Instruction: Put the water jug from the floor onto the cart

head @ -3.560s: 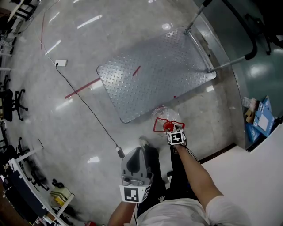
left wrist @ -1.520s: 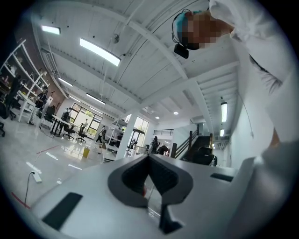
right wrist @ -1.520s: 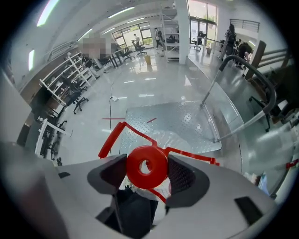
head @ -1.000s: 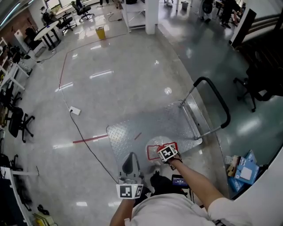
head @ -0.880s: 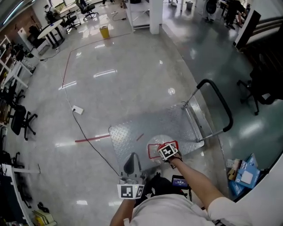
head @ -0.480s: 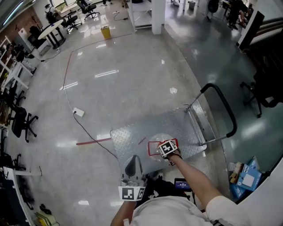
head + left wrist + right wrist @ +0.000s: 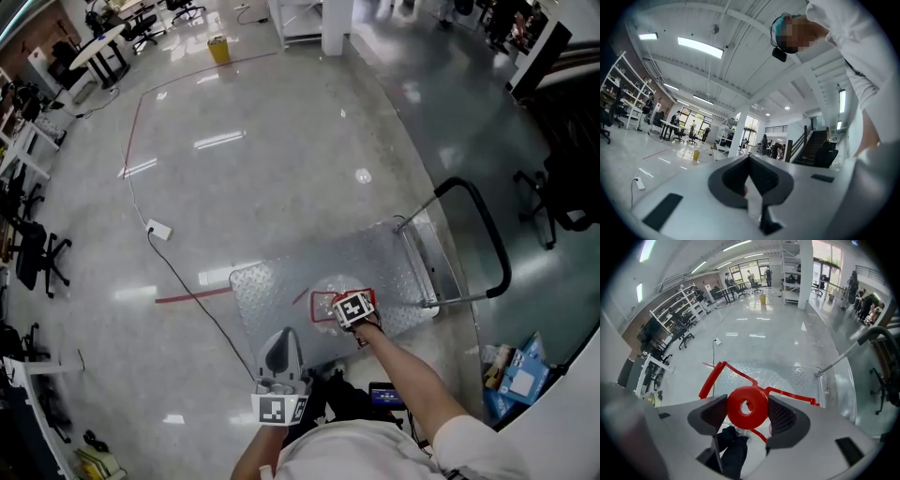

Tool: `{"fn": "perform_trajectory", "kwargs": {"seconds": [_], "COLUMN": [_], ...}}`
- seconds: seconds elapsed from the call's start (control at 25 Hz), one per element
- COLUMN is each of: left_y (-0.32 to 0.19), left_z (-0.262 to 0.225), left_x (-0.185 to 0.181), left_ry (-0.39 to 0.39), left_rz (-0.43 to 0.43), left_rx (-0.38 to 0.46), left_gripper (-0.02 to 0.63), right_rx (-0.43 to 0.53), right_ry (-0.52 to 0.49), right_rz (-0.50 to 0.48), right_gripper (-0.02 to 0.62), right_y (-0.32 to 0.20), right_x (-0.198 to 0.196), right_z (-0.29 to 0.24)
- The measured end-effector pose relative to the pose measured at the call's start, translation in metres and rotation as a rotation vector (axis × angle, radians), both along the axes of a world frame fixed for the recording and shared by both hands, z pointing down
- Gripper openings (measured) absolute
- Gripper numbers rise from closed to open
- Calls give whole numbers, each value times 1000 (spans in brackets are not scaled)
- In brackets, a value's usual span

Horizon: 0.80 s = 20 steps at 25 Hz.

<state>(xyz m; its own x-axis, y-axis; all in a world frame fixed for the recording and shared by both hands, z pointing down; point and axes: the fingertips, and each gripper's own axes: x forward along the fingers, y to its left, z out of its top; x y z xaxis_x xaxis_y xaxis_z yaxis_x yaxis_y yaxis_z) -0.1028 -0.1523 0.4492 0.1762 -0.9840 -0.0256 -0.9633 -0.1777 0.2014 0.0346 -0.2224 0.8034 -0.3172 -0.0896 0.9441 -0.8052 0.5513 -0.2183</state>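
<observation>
The water jug is clear plastic with a red carry frame and a red cap. My right gripper is shut on that cap, one jaw on each side. In the head view the right gripper holds the jug over the near part of the cart's diamond-plate deck; whether the jug rests on the deck cannot be told. The cart's black push handle rises at the right. My left gripper is shut and holds nothing, near my body below the cart.
A white power strip and its black cable lie on the glossy floor left of the cart, near a red tape line. Office chairs stand at far left, blue boxes at lower right. My dark shoe shows below the jug.
3.6 s ago the jug stood on the floor at the cart's near edge with the right gripper on its cap. It now sits over the deck. The left gripper stays shut.
</observation>
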Motion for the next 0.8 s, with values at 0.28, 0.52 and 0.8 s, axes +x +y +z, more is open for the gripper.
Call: {"fn": "perform_trajectory", "kwargs": {"seconds": [0.28, 0.52, 0.8], "left_y": [-28, -37, -42], "left_z": [7, 10, 13], "left_x": [-7, -10, -15], "left_ry": [-10, -18, -22], "left_rz": [6, 8, 6], "left_rx": [-3, -13, -19], "left_gripper": [3, 3, 3], "right_rx": [17, -22, -5], "right_ry": [-13, 25, 30], "right_rz": [15, 21, 28], "right_gripper": [278, 278, 278], "right_y": [-24, -25, -40], "right_x": [-10, -6, -3], "right_z": [13, 29, 32]}}
